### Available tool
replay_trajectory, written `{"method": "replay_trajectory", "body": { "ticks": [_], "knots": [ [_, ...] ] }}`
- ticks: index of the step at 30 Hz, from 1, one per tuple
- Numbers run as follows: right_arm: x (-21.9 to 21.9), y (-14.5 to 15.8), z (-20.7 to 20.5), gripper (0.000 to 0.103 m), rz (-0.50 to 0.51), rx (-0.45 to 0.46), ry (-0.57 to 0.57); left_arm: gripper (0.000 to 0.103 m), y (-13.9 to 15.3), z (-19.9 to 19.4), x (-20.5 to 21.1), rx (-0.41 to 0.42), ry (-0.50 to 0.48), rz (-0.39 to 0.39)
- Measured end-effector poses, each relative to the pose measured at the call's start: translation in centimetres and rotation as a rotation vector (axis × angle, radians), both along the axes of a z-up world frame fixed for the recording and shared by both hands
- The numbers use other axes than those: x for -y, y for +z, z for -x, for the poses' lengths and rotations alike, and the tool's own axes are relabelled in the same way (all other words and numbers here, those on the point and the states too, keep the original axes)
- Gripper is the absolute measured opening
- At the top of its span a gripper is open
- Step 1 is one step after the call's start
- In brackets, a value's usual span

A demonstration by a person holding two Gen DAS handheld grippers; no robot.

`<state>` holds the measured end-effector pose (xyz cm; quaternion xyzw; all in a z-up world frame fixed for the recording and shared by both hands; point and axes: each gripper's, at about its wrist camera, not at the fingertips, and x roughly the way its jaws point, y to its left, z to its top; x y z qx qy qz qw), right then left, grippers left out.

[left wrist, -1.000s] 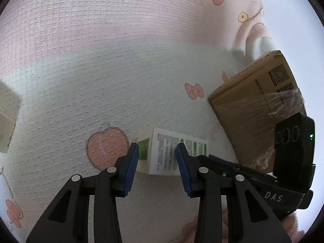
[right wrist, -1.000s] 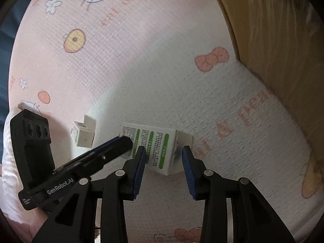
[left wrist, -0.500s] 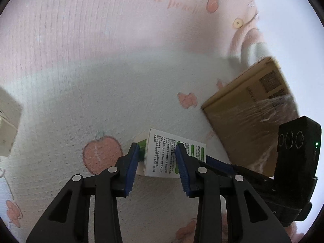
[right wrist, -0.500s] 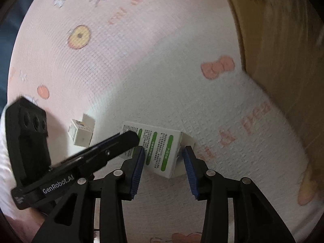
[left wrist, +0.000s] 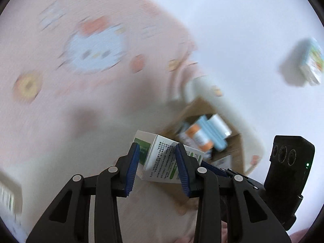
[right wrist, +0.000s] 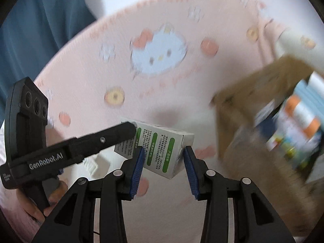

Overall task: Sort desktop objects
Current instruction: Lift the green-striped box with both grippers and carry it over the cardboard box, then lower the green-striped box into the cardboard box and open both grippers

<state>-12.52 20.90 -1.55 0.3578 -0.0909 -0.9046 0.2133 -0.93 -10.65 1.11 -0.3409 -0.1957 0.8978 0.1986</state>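
A white carton with green labels is held between both grippers above the pink cartoon-print mat. My left gripper is shut on one end of it. My right gripper is shut on the other end of the carton. The open cardboard box lies to the right, with several items inside, among them an orange-capped bottle. The box also shows in the left wrist view, just beyond the carton. Both views are motion-blurred.
A small colourful carton lies on the white surface at the far right. A white box sits at the left edge. A small white box lies on the mat under the left gripper. Blue cloth is at the back left.
Both grippers have lifted the carton off the mat and tilted up. The cardboard box's open top with its contents has come into view. The scene is now blurred by motion.
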Motion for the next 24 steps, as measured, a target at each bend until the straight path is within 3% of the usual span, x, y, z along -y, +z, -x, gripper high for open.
{"method": "replay_trajectory", "body": {
  "ticks": [6,12,17,22,24],
  "knots": [
    [-6.5,4.5,0.0,0.038,-0.03,-0.081,-0.164,0.04,2.7,4.3,-7.2,-0.077,-0.14,-0.026],
    [-13.1,5.0,1.0,0.038,0.0,-0.033,-0.294,0.04,1.8,8.8,-13.8,-0.023,-0.254,-0.04],
    [-17.3,2.8,2.6,0.038,0.047,0.088,-0.363,0.04,-0.4,11.8,-18.0,0.097,-0.34,0.031],
    [-19.2,-0.4,4.9,0.038,0.092,0.246,-0.37,0.04,-3.5,13.6,-19.3,0.25,-0.36,0.112],
    [-19.2,-1.0,5.2,0.038,0.08,0.263,-0.358,0.04,-4.5,14.3,-19.6,0.317,-0.351,0.137]
  ]
}}
